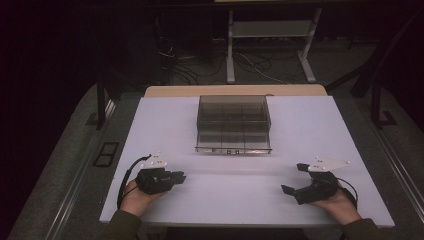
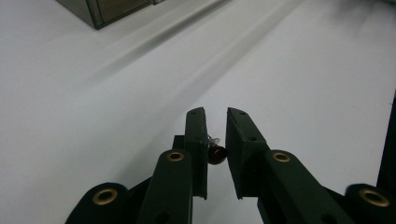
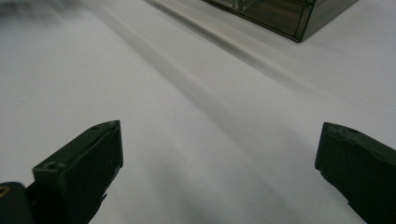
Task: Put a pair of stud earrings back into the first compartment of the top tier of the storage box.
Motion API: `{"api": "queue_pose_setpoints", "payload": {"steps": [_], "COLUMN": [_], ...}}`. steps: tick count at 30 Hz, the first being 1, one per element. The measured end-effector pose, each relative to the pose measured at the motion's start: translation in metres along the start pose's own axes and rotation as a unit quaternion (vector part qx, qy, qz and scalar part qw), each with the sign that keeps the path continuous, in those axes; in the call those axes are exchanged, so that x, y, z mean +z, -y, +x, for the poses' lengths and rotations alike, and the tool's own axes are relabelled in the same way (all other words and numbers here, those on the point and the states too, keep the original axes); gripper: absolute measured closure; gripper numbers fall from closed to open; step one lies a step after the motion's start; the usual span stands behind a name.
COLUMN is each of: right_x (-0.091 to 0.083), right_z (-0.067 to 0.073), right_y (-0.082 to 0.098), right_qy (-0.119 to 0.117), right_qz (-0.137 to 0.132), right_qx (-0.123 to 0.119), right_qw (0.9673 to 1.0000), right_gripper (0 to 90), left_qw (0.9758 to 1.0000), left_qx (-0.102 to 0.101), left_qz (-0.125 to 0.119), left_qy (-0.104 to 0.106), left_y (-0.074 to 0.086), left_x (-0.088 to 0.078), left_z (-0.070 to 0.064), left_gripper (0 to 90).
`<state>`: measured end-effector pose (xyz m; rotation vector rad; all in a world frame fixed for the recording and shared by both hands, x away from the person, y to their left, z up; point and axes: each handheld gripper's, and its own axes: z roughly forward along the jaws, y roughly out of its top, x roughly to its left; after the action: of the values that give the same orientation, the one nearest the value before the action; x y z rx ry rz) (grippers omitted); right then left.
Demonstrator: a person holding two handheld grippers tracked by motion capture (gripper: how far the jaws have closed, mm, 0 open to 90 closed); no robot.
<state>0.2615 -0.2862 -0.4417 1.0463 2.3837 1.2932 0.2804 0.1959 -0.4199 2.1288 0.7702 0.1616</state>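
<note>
My left gripper point(image 1: 181, 176) lies low over the white table point(image 1: 165, 120) at the front left, held in a hand. In the left gripper view its jaws point(image 2: 215, 112) stand nearly together, pinching a small dark red part point(image 2: 216, 153) with a clear glinting tip deep between the pads. My right gripper point(image 1: 292, 178) rests at the front right in the other hand, jaws spread wide point(image 3: 222, 135) with only bare table between them. A smoky transparent compartment box point(image 1: 233, 122) stands at the table's middle back, well away from both grippers.
A corner of the box point(image 2: 100, 9) reaches into the top of the left gripper view, and another corner of the box point(image 3: 280, 14) into the right gripper view. Beyond the table's far edge are a metal frame point(image 1: 270, 30) and floor cables point(image 1: 190, 65).
</note>
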Motion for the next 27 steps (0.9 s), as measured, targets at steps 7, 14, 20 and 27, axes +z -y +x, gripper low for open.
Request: {"api": "queue_pose_setpoints", "payload": {"steps": [7, 14, 20, 27], "right_x": [0.0, 0.0, 0.0, -0.001], "right_z": [0.0, 0.0, 0.0, 0.0], "right_y": [0.0, 0.0, 0.0, 0.001], "right_qy": [0.0, 0.0, 0.0, -0.001], "right_qz": [0.001, 0.001, 0.001, 0.001], "right_qx": [-0.001, 0.001, 0.001, 0.001], "right_qw": [1.0, 1.0, 1.0, 1.0], "right_gripper": [0.5, 0.5, 0.4, 0.5], "left_qw": [0.9999, 0.9999, 0.9995, 0.999], "left_qx": [0.002, 0.005, 0.008, 0.009], "left_qz": [-0.01, -0.016, -0.031, -0.042], "left_qy": [0.001, -0.001, 0.006, 0.013], "left_y": [-0.004, -0.01, -0.02, -0.029], "left_x": [-0.003, -0.006, -0.009, -0.012], "left_z": [0.005, 0.007, 0.008, 0.01], "left_gripper": [77.5, 77.4, 77.4, 77.4]}}
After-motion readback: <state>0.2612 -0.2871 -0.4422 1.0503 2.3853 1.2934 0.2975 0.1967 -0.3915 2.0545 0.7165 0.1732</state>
